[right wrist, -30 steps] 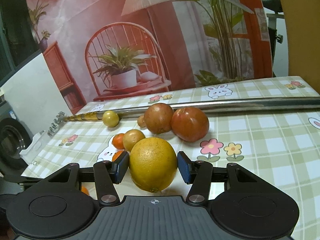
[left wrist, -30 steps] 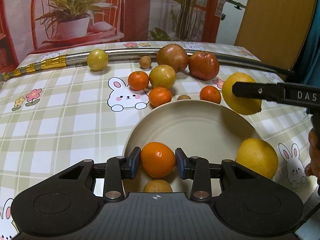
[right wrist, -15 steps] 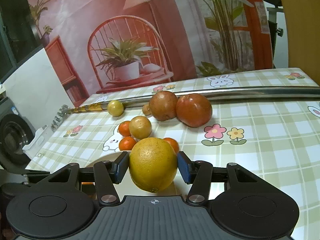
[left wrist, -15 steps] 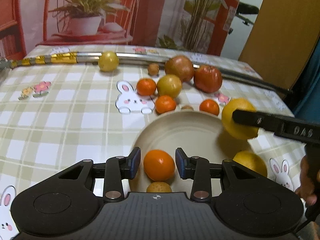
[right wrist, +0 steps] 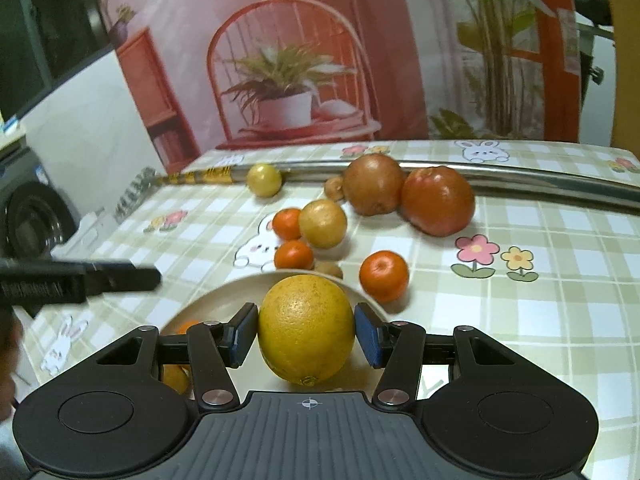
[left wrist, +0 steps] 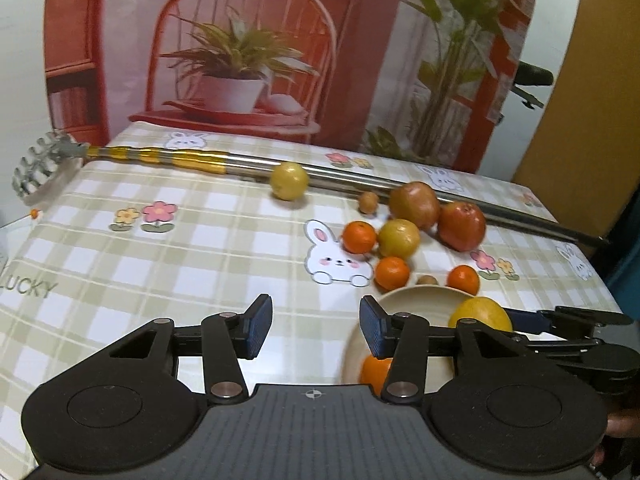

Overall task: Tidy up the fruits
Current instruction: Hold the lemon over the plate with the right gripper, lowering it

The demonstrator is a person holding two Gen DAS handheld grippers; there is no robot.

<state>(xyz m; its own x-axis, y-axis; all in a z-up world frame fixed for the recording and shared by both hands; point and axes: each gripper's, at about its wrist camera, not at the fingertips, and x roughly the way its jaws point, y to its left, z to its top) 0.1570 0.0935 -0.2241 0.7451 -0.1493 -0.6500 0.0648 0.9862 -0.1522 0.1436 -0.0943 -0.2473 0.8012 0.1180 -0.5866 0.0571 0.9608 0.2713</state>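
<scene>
My right gripper is shut on a large yellow citrus fruit and holds it over the near part of the cream plate. In the plate lie a tangerine and a small yellow fruit. My left gripper hangs left of the plate over bare cloth; its jaws are opening with nothing between them. Loose on the cloth beyond the plate are three tangerines, a yellow fruit, two red-brown pomegranates and small brown fruits.
A long metal pole with a gold grip lies across the back of the table, and a small yellow fruit rests against it. The table's right edge is close. A printed backdrop stands behind.
The left gripper let go of the tangerine in the plate, opened, and rose and swung left off the plate. The right gripper carried the yellow fruit closer over the plate.
</scene>
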